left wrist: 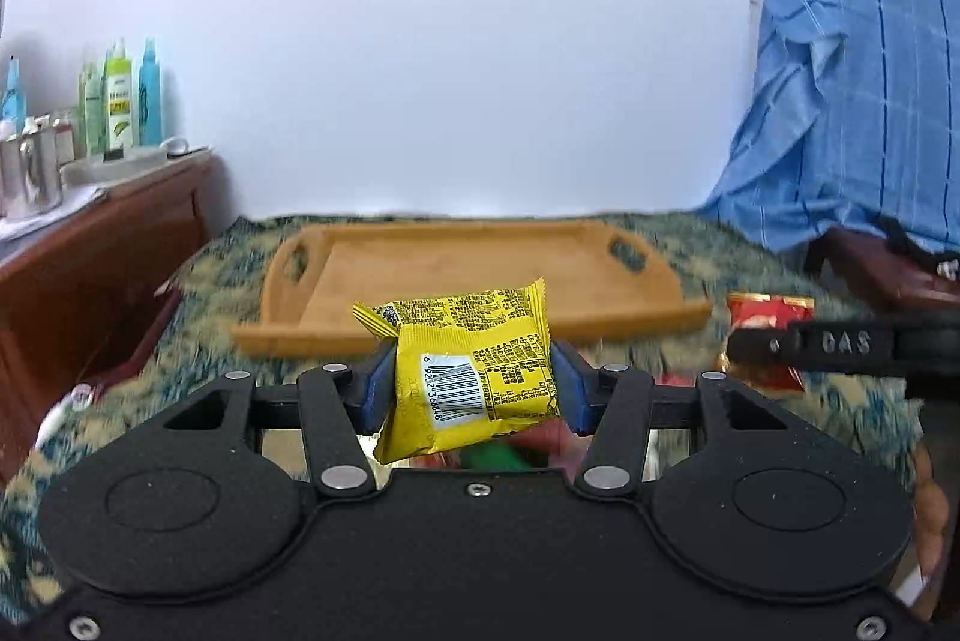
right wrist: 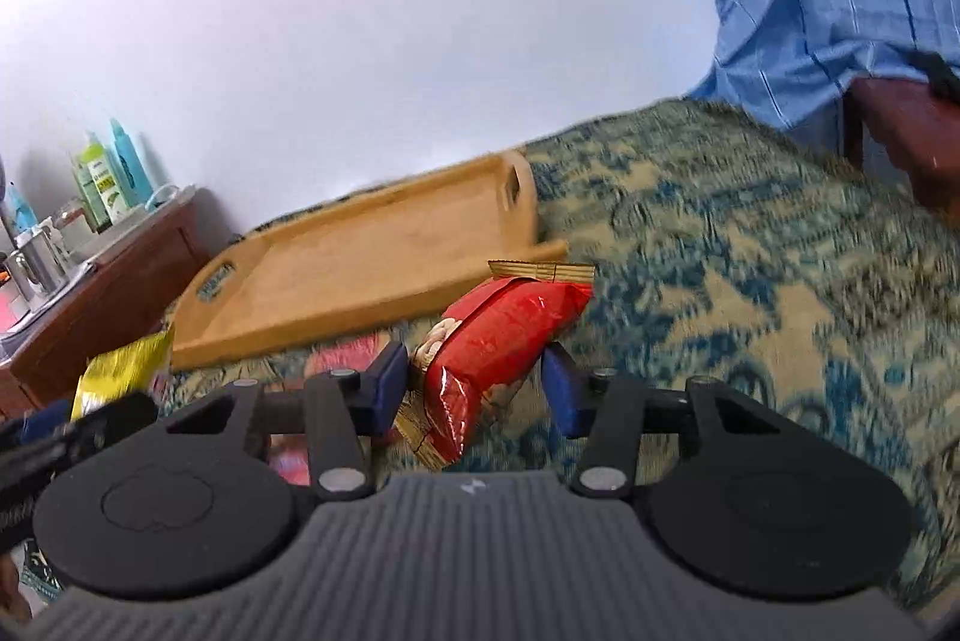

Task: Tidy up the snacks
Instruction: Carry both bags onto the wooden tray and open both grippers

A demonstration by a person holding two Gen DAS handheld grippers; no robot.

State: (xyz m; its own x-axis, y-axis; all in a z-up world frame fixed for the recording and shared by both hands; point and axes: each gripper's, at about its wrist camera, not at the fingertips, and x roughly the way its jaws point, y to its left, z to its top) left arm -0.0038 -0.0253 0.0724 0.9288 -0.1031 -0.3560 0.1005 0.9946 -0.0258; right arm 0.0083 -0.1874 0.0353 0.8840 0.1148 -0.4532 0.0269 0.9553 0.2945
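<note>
Patterned bench cloth [right wrist: 720, 251] below. Left tool [left wrist: 473, 383] clamped on yellow packet [left wrist: 474, 371], right tool [right wrist: 474, 383] on red packet [right wrist: 498, 341]; light, crinkly, slippery, best pinched mid-body. Wooden tray [left wrist: 456, 257] ahead.

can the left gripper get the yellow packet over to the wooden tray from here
Probably yes. The left gripper is shut on the yellow packet, held above the cloth, and the wooden tray lies straight ahead with nothing in it or in between.
</note>
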